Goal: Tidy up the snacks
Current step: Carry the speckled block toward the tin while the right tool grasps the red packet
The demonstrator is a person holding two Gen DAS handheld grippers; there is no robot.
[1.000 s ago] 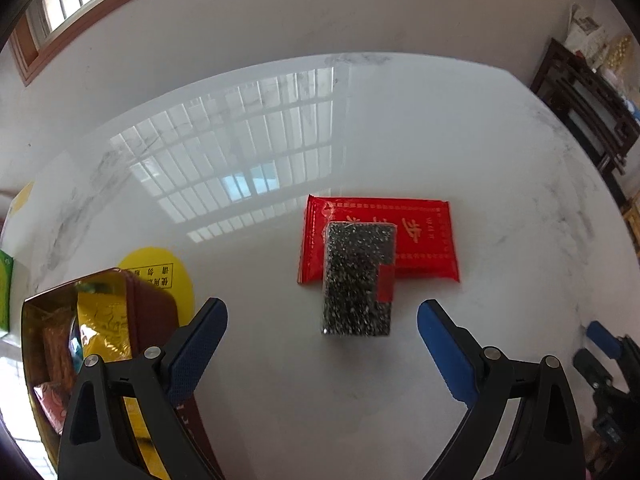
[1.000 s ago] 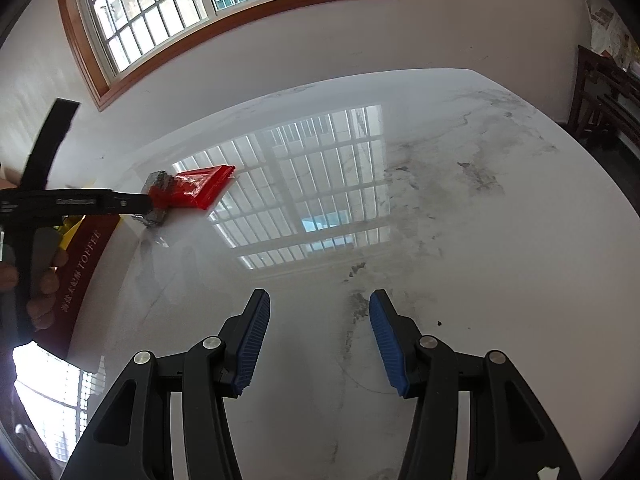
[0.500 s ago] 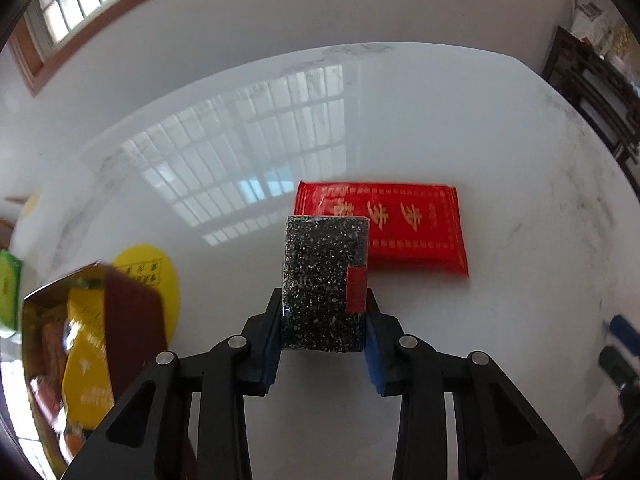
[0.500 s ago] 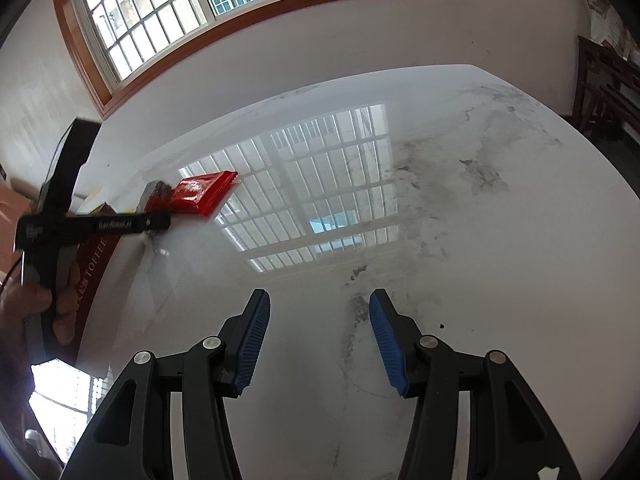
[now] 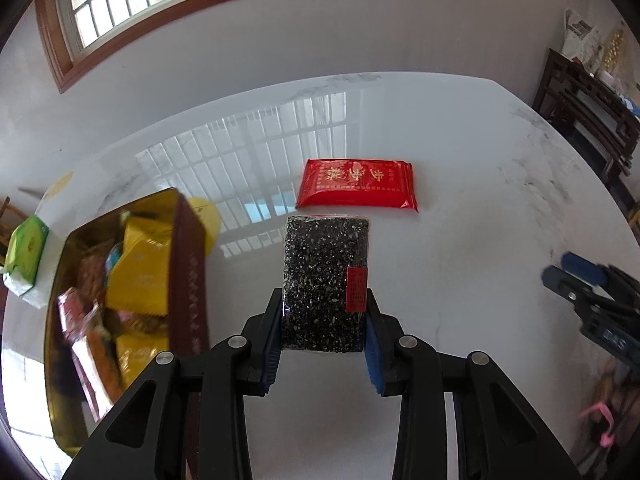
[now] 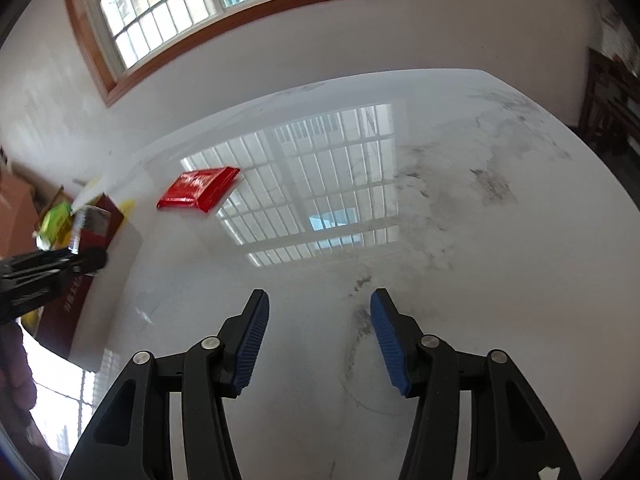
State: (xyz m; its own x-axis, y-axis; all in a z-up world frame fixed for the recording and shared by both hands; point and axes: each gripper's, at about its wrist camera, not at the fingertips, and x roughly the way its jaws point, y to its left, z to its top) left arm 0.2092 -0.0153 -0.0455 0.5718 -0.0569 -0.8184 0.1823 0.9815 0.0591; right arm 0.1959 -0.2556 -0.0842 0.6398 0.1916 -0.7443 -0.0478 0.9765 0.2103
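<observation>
Left wrist: tongs (image 5: 323,330) grip black-speckled packet (image 5: 325,280) bearing unreadable red label (image 5: 356,290).

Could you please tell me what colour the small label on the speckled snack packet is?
Red, on the black-speckled packet held in the left gripper; the left wrist view shows it best.

Left tool (image 5: 323,334): angled steeply downward, its jaws have just been closing and both blue pads (image 5: 374,354) now press on the sides of a black speckled packet (image 5: 324,280). Right tool (image 6: 319,342): angled downward, jaws parted with nothing between them, having just opened slightly further.
</observation>
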